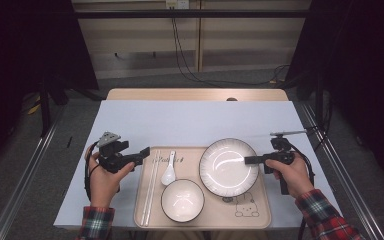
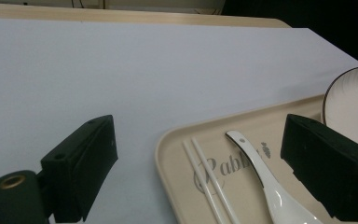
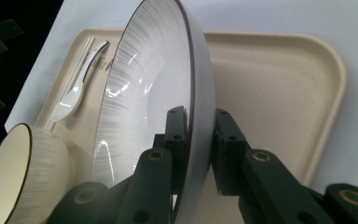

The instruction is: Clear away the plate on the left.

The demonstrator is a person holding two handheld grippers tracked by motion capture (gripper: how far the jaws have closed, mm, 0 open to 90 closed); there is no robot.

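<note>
Right gripper (image 3: 199, 140): clamped on the plate's rim, one jaw inside, one outside.
Plate (image 1: 228, 166): white, round, ribbed inner wall, thin dark edge; on the tray's right half, rim pinched at 3 o'clock.
Bowl (image 1: 182, 200): white, dark-rimmed, at 7 o'clock from the plate, near the tray's front edge.
Tray (image 1: 260, 212): beige, rounded corners.
Spoon (image 1: 169, 170): white, at 9 o'clock from the plate.
Chopsticks (image 1: 150, 187): white pair, left of the spoon.
Left gripper (image 1: 142, 154): jaws spread wide, holding nothing, over the tray's left edge.

Glossy ceramic plate (image 3: 158, 84) on matt speckled tray (image 3: 279, 79).
</note>
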